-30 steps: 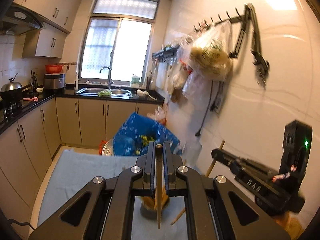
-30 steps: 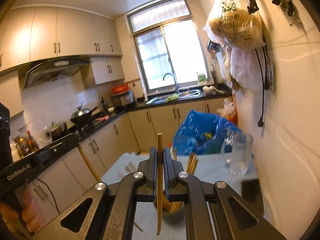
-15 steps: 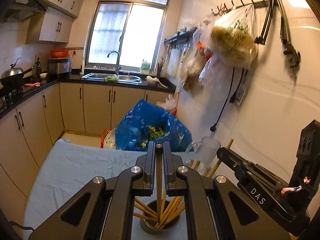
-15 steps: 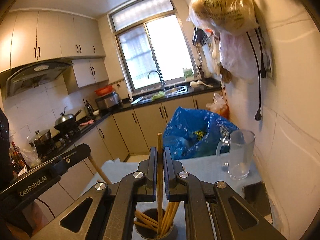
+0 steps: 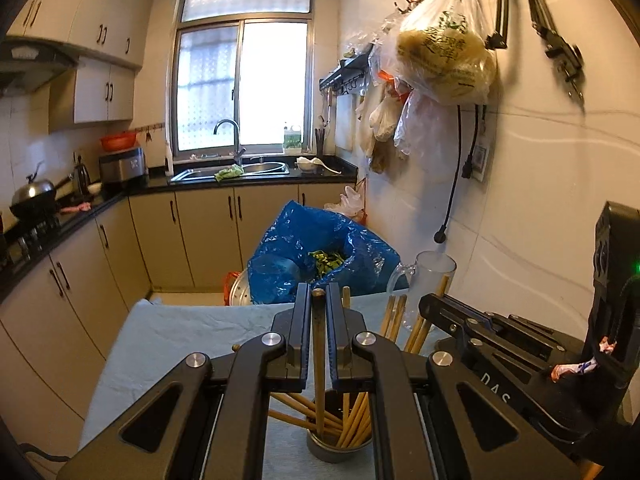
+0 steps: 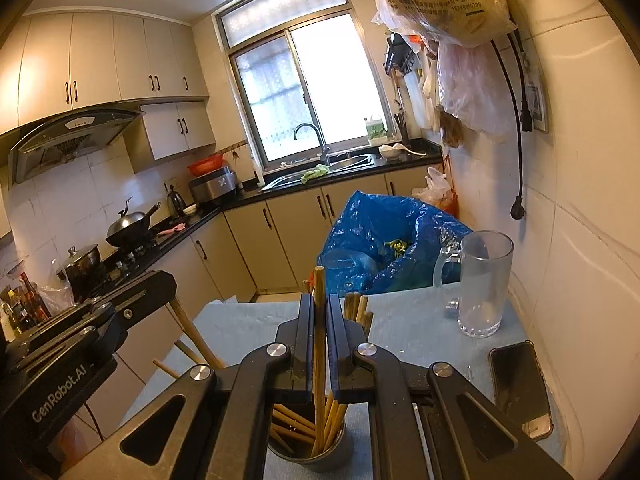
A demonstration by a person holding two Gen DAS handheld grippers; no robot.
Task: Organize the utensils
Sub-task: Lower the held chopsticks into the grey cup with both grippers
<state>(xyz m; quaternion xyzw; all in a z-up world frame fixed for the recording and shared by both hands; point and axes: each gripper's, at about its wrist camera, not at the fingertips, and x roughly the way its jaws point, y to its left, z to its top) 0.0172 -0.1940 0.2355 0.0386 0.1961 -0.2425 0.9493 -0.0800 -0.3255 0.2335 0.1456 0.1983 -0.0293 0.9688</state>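
Observation:
My left gripper (image 5: 318, 300) is shut on a wooden chopstick (image 5: 319, 360) held upright, its lower end inside a grey metal cup (image 5: 338, 450) with several chopsticks. My right gripper (image 6: 319, 304) is shut on another wooden chopstick (image 6: 319, 344), also upright with its lower end in the same cup (image 6: 308, 460). Both grippers hover just above the cup on a blue-grey cloth-covered table (image 5: 180, 332). The right gripper's body shows at the right of the left wrist view (image 5: 520, 344); the left gripper's body shows at the left of the right wrist view (image 6: 80, 332).
A glass mug (image 6: 482, 284) stands at the table's far right by the wall. A phone (image 6: 520, 384) lies on the right edge. A blue plastic bag (image 5: 320, 252) sits behind the table. Bags (image 5: 440, 52) hang overhead on the right wall.
Both grippers have come down over the cup, and both chopsticks' lower ends now sit among the others inside it. Both stay shut.

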